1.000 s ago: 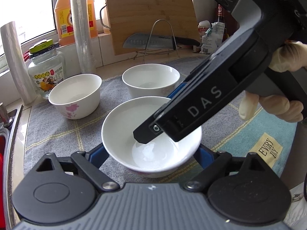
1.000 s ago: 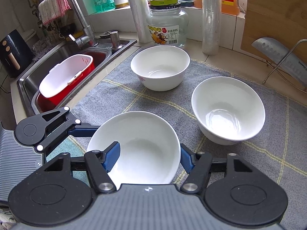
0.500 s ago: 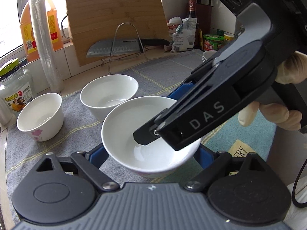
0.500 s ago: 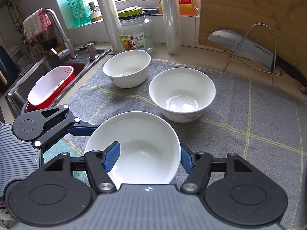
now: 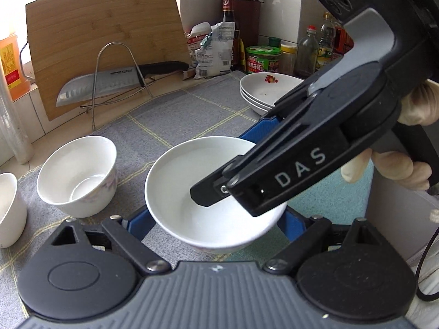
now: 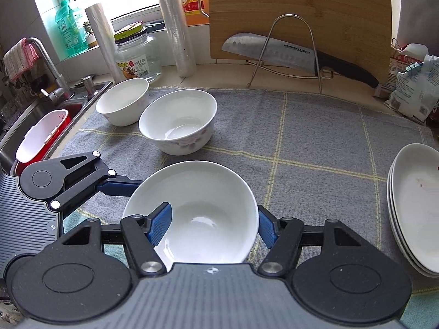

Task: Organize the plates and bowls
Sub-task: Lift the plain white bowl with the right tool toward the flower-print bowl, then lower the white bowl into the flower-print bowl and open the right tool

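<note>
Two grippers share one white bowl [image 6: 192, 213]: left gripper [image 5: 216, 219] clamps across its outside, right gripper [image 6: 214, 224] pinches the rim wall, one pad inside. Bowl is lifted above the grey mat [image 6: 315, 142], mid-carry. Likely next: set it down near the plate stack [image 6: 417, 205], or nest it with the two other bowls [image 6: 178, 120]. Versus a second ago, the view has swung right; plates now visible.
</note>
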{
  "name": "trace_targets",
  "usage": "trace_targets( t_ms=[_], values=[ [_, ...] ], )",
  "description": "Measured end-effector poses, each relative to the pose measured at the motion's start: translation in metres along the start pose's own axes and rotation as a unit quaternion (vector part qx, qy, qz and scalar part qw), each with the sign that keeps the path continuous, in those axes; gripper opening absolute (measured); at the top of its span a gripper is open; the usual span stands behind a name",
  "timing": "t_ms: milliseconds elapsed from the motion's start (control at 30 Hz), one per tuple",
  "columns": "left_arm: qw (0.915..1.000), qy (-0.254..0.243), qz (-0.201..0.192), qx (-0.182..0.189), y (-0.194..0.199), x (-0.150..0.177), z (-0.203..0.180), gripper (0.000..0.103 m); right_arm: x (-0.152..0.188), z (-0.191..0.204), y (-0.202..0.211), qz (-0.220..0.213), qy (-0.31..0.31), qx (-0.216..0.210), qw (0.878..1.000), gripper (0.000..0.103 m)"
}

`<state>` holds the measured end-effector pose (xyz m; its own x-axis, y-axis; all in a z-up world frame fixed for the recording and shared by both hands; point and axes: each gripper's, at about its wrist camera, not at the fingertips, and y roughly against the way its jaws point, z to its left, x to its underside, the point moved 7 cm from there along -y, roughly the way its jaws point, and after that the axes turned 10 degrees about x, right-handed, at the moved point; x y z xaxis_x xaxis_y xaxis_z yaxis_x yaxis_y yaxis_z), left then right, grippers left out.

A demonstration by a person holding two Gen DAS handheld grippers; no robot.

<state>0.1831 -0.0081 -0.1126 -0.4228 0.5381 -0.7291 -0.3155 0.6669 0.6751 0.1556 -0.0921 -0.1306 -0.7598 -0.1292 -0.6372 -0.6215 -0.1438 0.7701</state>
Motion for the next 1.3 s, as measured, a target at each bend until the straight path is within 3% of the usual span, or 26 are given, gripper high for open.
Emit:
trace_targets(
  t_ms=[533, 1300],
  values=[
    [1.0000, -0.006, -0.004, 0.005, -0.039, -0.019, -0.008, 0.093, -0.004, -0.041, -0.010, -0.005, -0.011, 0.019, 1.000, 0.071],
    [0.9999, 0.007, -0.003, -0.014, -0.056, -0.020, 0.010, 0.093, -0.018, -0.047, -0.037, -0.005, -0.007, 0.012, 1.000, 0.071]
  ],
)
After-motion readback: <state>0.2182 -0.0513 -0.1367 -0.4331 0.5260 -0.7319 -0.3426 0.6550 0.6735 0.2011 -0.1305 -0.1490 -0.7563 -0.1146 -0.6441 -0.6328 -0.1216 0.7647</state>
